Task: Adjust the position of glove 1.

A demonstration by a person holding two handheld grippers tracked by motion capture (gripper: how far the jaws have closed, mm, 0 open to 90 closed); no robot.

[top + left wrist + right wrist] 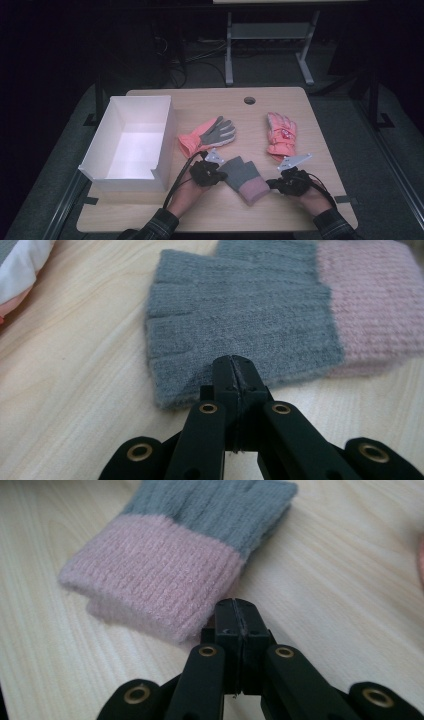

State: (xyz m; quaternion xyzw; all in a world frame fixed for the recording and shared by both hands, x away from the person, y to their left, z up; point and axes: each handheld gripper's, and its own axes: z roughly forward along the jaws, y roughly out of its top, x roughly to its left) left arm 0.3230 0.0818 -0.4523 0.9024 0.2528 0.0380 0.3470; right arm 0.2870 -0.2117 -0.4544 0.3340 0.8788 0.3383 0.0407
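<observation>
Knit glove [243,177] lies flat between both clamped claws.

**Bystanders on the desk**

A white open box [131,142] sits at the left of the frame on the wooden desk [300,210]. A coral glove with a grey palm [209,135] lies at centre, a pink ski glove [280,135] right of centre. A round cable hole [249,100] marks the desk's upper edge; a grey metal frame [270,37] stands at the top.

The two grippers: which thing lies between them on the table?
In the high view, the grey knit glove with a pink cuff lies between the left gripper and the right gripper.
</observation>
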